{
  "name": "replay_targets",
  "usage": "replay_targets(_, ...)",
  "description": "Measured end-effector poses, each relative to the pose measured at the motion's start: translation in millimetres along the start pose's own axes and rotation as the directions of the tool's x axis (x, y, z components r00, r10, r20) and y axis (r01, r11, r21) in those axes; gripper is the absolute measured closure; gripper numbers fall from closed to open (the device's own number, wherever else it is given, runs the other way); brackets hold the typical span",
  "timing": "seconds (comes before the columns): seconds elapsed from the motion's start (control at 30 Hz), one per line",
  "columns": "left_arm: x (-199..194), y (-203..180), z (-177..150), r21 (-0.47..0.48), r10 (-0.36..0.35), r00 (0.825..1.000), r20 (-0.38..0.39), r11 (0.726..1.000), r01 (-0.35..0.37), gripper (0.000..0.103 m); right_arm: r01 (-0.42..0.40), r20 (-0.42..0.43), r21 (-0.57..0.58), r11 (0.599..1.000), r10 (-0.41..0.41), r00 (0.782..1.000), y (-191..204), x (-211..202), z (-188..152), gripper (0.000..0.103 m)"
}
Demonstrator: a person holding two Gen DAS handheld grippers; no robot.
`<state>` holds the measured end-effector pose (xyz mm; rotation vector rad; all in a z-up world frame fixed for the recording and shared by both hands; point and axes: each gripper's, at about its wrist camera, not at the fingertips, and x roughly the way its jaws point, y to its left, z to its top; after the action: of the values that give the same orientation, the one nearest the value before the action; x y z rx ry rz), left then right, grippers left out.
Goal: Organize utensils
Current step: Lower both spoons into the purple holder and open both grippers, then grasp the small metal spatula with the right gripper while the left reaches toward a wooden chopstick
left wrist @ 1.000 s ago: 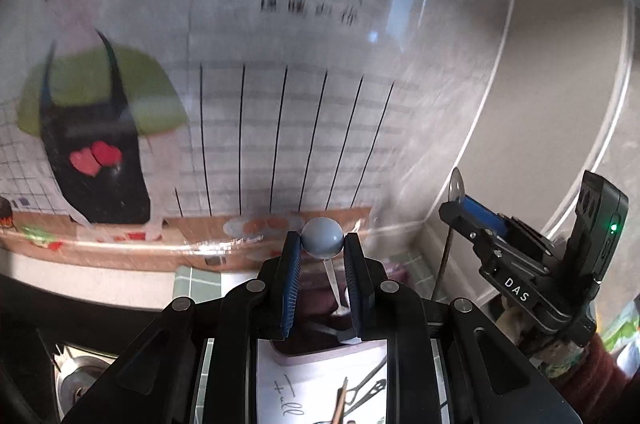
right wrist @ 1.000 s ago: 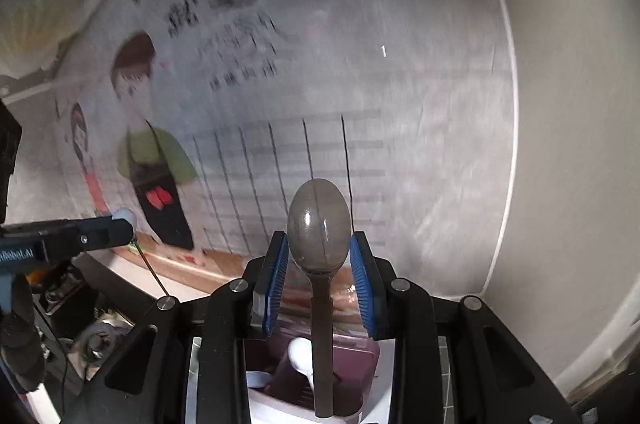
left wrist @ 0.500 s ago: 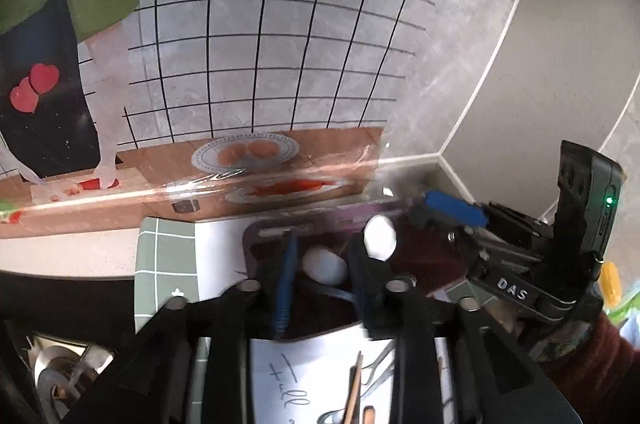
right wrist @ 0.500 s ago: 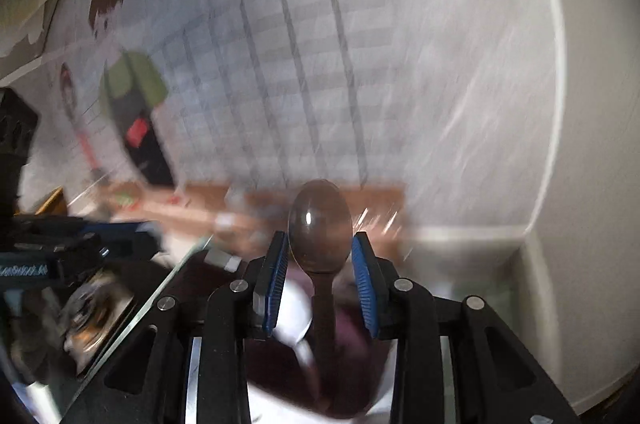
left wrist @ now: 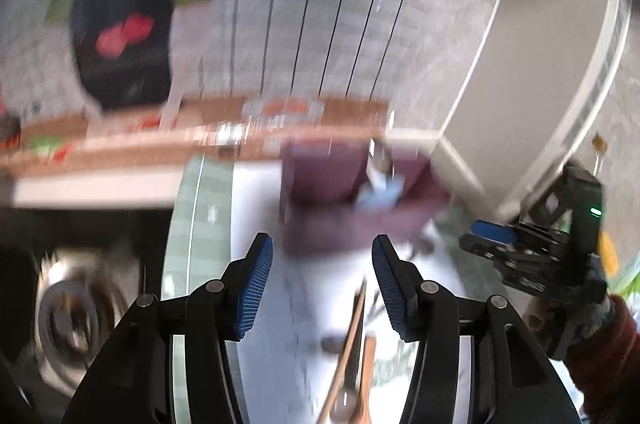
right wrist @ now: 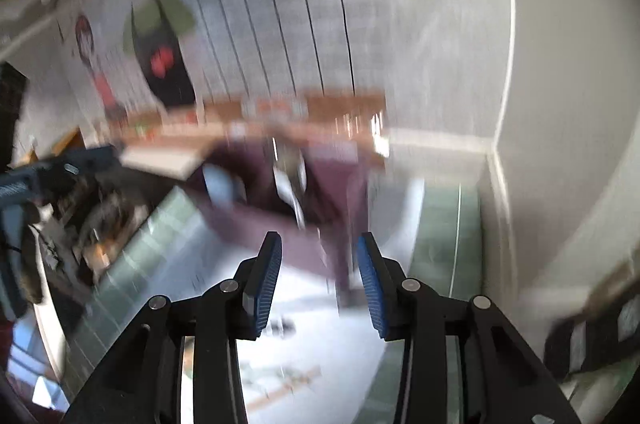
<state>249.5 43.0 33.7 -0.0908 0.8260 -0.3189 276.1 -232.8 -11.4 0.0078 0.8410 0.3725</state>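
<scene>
Motion blur smears both views. My left gripper (left wrist: 324,284) has its jaws opening, with nothing between the blue pads. Beyond it stands the purple utensil holder (left wrist: 340,212) with a pale spoon (left wrist: 380,187) in it. Chopsticks and other utensils (left wrist: 352,344) lie on the white paper (left wrist: 280,304) under the left gripper. My right gripper (right wrist: 318,280) also has its jaws opening and holds nothing. It faces the same holder (right wrist: 248,207), where a metal spoon (right wrist: 292,183) and a pale spoon (right wrist: 220,183) stand. The right gripper (left wrist: 520,256) also shows at the right of the left wrist view.
A green checked mat (left wrist: 192,224) lies under the paper. A sink drain (left wrist: 76,308) sits at the lower left. The tiled wall with a cartoon poster (left wrist: 128,35) rises behind the holder. A grey side wall (right wrist: 560,103) closes the right. Loose utensils (right wrist: 288,380) lie near the right gripper.
The left gripper has let go of the round-headed pale spoon and the right has let go of the metal spoon, both now in the holder. Both sets of jaws have widened and both grippers have sunk.
</scene>
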Motion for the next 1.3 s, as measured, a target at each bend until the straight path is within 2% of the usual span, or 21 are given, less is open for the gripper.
replay_targets(0.03, 1.4, 3.2, -16.6, -0.013, -0.001, 1.0, -0.028, 1.0, 0.001, 0.05, 0.003, -0.024, 0.005, 1.0, -0.003, 1.0, 0.9, 6.9, -7.8, 0.067)
replay_targets(0.13, 8.4, 12.0, -55.3, -0.064, -0.008, 0.995, -0.098, 0.998, 0.001, 0.05, 0.008, -0.093, -0.032, 0.999, -0.011, 0.996, 16.1, 37.2, -31.2, 0.087)
replay_targets(0.17, 10.2, 13.5, -67.7, -0.079, -0.011, 0.993, -0.117, 0.997, 0.002, 0.05, 0.009, -0.098, -0.055, 0.998, -0.014, 0.995, 22.6, 44.8, -33.2, 0.09)
replay_targets(0.33, 15.0, 17.6, -110.9, -0.126, -0.007, 0.985, -0.171, 0.992, -0.014, 0.05, -0.018, -0.095, -0.1, 0.995, 0.008, 0.995, 44.9, 71.9, -21.5, 0.092)
replay_targets(0.47, 10.8, 17.6, -126.0, -0.139, -0.008, 0.981, -0.192, 0.99, -0.019, 0.05, -0.042, -0.154, -0.109, 0.993, 0.025, 0.988, 51.7, 94.4, -15.4, 0.092)
replay_targets(0.63, 5.9, 20.5, -130.2, -0.131, -0.001, 0.982, -0.189, 0.991, -0.024, 0.05, -0.116, -0.181, -0.081, 0.99, 0.1, 0.978, 47.0, 75.7, -41.9, 0.092)
replay_targets(0.77, 6.2, 22.6, -131.1, -0.144, -0.015, 0.982, -0.187, 0.989, -0.012, 0.05, -0.154, -0.189, -0.067, 0.986, 0.139, 0.972, 37.2, 43.5, -74.4, 0.092)
replay_targets(0.83, 5.5, 20.6, -131.6, -0.136, -0.015, 0.983, -0.181, 0.991, -0.01, 0.05, -0.155, -0.161, -0.045, 0.987, 0.146, 0.976, 27.2, 21.0, -85.7, 0.092)
replay_targets(0.9, 6.5, 16.7, -132.2, -0.123, -0.012, 0.984, -0.178, 0.992, -0.01, 0.05, -0.125, -0.117, -0.006, 0.992, 0.124, 0.985, 17.4, 6.4, -85.3, 0.086)
replay_targets(0.93, 7.6, 15.3, -132.3, -0.117, -0.011, 0.984, -0.177, 0.993, -0.01, 0.05, -0.091, -0.088, 0.026, 0.995, 0.093, 0.992, 10.2, 0.4, -82.2, 0.077)
replay_targets(0.97, 9.2, 13.3, -132.5, -0.11, -0.012, 0.984, -0.177, 0.994, -0.008, 0.05, -0.061, -0.068, 0.056, 0.997, 0.065, 0.996, 3.6, -2.4, -78.7, 0.073)
replay_targets(1.07, 10.9, 9.0, -132.3, -0.104, -0.011, 0.985, -0.174, 0.995, -0.007, 0.05, 0.019, -0.077, 0.145, 0.989, -0.008, 0.997, -14.6, 7.3, -67.1, 0.073)
replay_targets(1.13, 9.1, 8.4, -131.4, -0.101, -0.001, 0.986, -0.167, 0.995, -0.016, 0.05, 0.076, -0.104, 0.239, 0.968, -0.052, 0.993, -26.1, 23.9, -58.2, 0.073)
replay_targets(1.23, 1.5, 9.1, -131.8, -0.091, 0.028, 0.988, -0.152, 0.995, -0.042, 0.05, 0.112, -0.119, 0.347, 0.931, -0.074, 0.99, -34.0, 44.5, -47.3, 0.073)
replay_targets(1.3, -4.2, 10.3, -132.9, -0.077, 0.052, 0.988, -0.146, 0.995, -0.064, 0.05, 0.146, -0.115, 0.367, 0.919, -0.111, 0.987, -29.8, 54.6, -39.8, 0.072)
